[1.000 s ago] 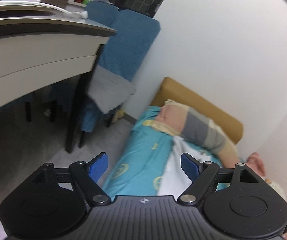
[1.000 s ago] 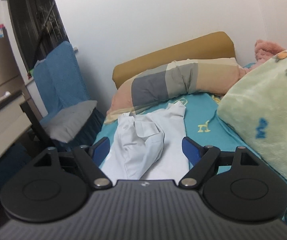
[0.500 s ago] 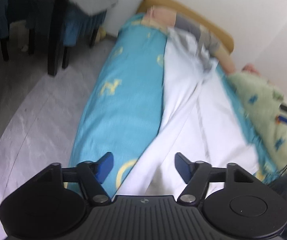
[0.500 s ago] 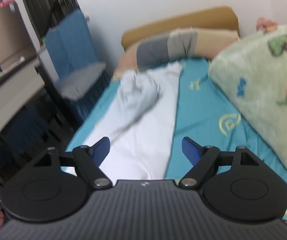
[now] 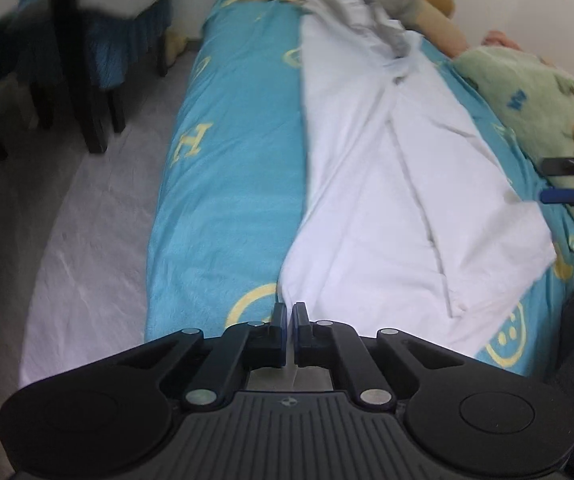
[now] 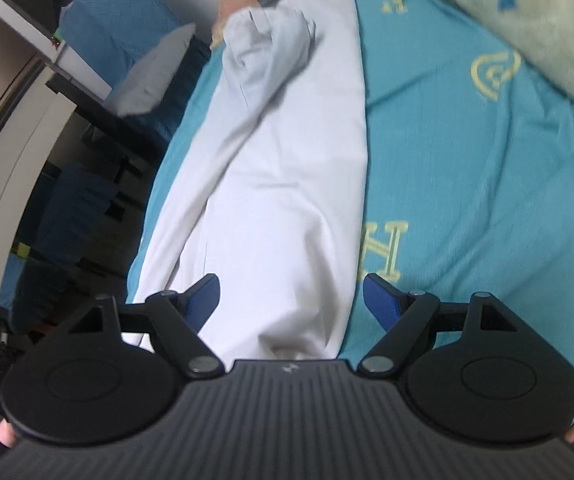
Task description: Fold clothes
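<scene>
a long white cotton garment (image 5: 387, 184) lay stretched lengthwise on the bed with the turquoise sheet printed in yellow letters and faces (image 5: 227, 184), its far end bunched in grey-shadowed folds near the striped peach and grey bolster pillow (image 5: 419, 12) at the headboard. its near hem ran across the foot of the bed, well flattened there, with one long crease down the middle.

the left gripper (image 5: 290, 320) pointed steeply down at the near left corner of the garment. its jaws stood together, the blue pads almost touching, with the corner of the white cloth coming right down to their tips; whether the fabric was actually pinched between them could not be told, since the tips hid the edge.

the right gripper (image 6: 291, 300) hung over the near right part of the same garment (image 6: 279, 208). its jaws stood wide apart, with the white cloth lying below and between them, and the pads pressed on nothing. in the left wrist view this gripper (image 5: 567, 182) showed at the right edge, in front of the fluffy pale green blanket with coloured patches (image 5: 535, 92).

a blue-covered chair with a grey cushion (image 6: 127, 40) stood beside the bed on the grey floor (image 5: 87, 220).
</scene>
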{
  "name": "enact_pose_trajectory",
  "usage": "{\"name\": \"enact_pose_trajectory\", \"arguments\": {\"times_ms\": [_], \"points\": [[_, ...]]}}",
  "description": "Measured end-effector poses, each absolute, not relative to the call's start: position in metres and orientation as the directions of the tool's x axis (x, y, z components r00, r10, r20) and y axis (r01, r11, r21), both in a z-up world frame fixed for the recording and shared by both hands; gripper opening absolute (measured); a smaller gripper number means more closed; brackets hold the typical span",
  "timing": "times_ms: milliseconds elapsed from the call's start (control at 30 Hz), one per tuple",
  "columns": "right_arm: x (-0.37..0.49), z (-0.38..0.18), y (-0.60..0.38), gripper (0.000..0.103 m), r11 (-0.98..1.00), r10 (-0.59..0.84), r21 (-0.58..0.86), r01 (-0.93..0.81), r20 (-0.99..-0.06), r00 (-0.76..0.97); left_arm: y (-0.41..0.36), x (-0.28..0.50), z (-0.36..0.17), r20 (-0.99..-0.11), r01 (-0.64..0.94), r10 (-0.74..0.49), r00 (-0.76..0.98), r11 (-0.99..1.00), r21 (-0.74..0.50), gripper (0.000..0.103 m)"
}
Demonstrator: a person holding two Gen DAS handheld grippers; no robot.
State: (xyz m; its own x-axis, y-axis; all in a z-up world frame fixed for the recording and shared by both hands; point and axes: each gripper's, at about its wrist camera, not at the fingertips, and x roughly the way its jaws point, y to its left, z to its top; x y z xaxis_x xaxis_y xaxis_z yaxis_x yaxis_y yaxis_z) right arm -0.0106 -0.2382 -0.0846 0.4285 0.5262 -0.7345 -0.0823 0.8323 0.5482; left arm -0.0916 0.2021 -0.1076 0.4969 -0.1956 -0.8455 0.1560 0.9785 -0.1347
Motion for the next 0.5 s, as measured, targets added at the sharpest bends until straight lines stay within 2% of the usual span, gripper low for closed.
{"name": "enact_pose_trajectory", "arguments": {"times_ms": [100, 200, 267, 367, 467, 500], "points": [[-0.01, -0.096, -0.245, 0.08, 0.802, 0.56, 0.597, -0.027, -0.734, 0.385, 0.179, -0.108, -0.073, -0.815, 0.233, -0.163, 0.557, 0.972, -0.036, 0.003], [-0.012, -0.104, -0.246, 0.081, 0.774, 0.596, 0.634, -0.004, -0.725, 0.346, 0.146, -0.131, -0.04, -0.776, 0.329, -0.21, 0.594, 0.944, -0.004, 0.003], [-0.013, -0.108, -0.244, 0.081, 0.764, 0.613, 0.646, -0.004, -0.723, 0.32, 0.124, -0.137, -0.036, -0.776, 0.403, -0.281, 0.565, 0.914, -0.038, 0.001], [-0.017, -0.115, -0.243, 0.08, 0.72, 0.662, 0.694, 0.011, -0.691, 0.292, 0.099, -0.128, -0.057, -0.818, 0.465, -0.383, 0.429, 0.87, -0.163, 0.002], [-0.024, -0.118, -0.24, 0.08, 0.745, 0.637, 0.666, 0.022, -0.721, 0.273, 0.093, -0.114, -0.08, -0.843, 0.44, -0.405, 0.355, 0.868, -0.231, 0.01], [-0.027, -0.118, -0.242, 0.081, 0.758, 0.617, 0.651, 0.033, -0.733, 0.286, 0.102, -0.108, -0.083, -0.839, 0.394, -0.414, 0.353, 0.879, -0.268, 0.02]]}}
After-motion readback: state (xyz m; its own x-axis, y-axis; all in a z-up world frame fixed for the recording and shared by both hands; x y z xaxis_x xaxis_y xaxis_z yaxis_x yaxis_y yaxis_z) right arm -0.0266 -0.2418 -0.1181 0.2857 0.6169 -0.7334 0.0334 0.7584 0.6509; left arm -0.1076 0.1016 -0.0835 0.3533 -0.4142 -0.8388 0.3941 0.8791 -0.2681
